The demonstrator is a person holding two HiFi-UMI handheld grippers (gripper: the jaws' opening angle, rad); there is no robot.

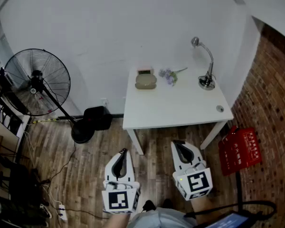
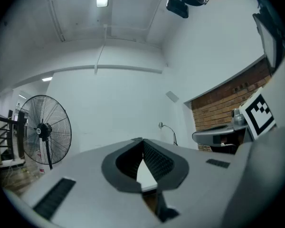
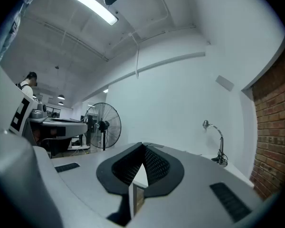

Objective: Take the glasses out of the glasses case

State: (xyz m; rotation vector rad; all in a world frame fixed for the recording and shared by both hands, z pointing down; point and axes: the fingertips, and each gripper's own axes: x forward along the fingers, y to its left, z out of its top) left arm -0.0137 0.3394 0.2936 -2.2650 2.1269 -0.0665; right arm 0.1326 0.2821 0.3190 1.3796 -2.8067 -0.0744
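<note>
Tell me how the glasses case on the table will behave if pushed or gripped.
The glasses case looks low, rounded and closed, so it is probably a light, stiff shell that may slip from a pinch on its curved sides. It lies flat on the smooth table, so a push would likely slide it rather than tip it.

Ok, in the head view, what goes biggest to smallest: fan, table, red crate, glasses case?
1. table
2. fan
3. red crate
4. glasses case
They sit at different distances from the camera, so real sizes may differ.
</note>
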